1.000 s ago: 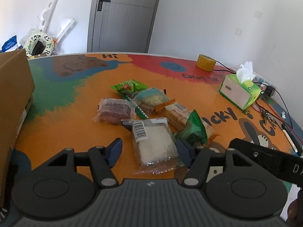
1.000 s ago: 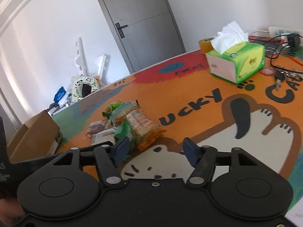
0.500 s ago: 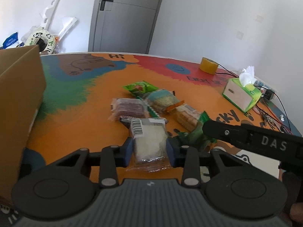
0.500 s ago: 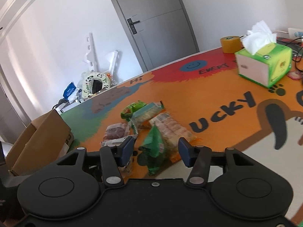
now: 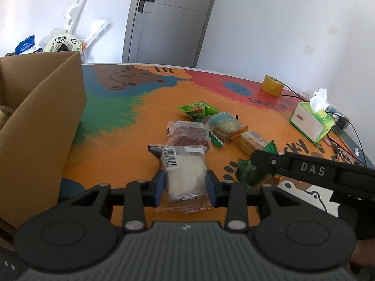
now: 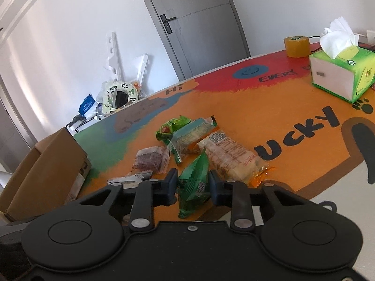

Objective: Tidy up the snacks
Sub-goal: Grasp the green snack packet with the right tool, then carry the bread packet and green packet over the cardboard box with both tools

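Note:
My left gripper (image 5: 185,185) is shut on a clear-wrapped white bread pack (image 5: 184,173) with a barcode label, held just above the table. My right gripper (image 6: 192,183) is shut on a green snack packet (image 6: 193,185), which also shows in the left wrist view (image 5: 252,172). On the table lie a dark red cake pack (image 5: 189,135), a blue-and-orange biscuit pack (image 5: 222,124), a small green packet (image 5: 198,109) and a long cracker pack (image 6: 230,158). An open cardboard box (image 5: 42,126) stands at the left.
A green tissue box (image 5: 311,123) and a roll of yellow tape (image 5: 273,85) stand at the far right of the colourful table (image 5: 131,121), with cables and keys (image 5: 342,149) beyond. A door and clutter lie behind the table.
Both grippers closed: the left on the white bread pack, the right on the green packet. Both moved left, so the cardboard box looms larger in the left wrist view.

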A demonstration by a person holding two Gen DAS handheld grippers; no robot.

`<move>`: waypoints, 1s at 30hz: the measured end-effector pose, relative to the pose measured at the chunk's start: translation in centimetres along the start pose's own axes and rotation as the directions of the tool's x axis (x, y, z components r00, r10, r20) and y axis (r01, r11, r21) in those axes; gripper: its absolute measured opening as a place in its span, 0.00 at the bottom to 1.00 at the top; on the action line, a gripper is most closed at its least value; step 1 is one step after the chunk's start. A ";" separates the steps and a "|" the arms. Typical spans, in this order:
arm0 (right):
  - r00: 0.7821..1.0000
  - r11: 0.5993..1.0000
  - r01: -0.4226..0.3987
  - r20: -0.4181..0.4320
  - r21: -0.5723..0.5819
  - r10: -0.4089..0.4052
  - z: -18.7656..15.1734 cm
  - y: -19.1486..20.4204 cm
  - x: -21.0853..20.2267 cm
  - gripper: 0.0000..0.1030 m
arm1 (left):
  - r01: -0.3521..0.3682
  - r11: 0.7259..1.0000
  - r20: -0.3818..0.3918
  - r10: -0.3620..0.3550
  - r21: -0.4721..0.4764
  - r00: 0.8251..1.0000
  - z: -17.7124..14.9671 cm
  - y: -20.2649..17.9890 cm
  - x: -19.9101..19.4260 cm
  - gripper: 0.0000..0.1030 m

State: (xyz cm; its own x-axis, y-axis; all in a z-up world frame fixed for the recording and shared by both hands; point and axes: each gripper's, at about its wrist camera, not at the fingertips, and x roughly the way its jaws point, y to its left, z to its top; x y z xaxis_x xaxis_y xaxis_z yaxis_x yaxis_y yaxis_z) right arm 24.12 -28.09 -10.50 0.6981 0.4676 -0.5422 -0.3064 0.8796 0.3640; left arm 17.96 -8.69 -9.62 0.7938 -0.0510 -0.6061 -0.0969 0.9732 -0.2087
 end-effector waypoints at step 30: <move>0.999 0.998 0.046 0.008 0.043 -0.046 -1.7 -3.0 -3.0 0.54 | -0.062 0.996 -0.003 0.062 0.060 0.998 -0.6 -2.0 1.2 0.45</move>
State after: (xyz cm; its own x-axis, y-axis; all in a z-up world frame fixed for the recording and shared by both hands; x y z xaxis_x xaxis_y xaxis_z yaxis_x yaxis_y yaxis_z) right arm 21.83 -31.96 -11.29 0.7164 0.4257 -0.5527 -0.2458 0.8955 0.3711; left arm 18.73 -10.88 -10.40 0.7846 0.0093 -0.6200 -0.1098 0.9862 -0.1242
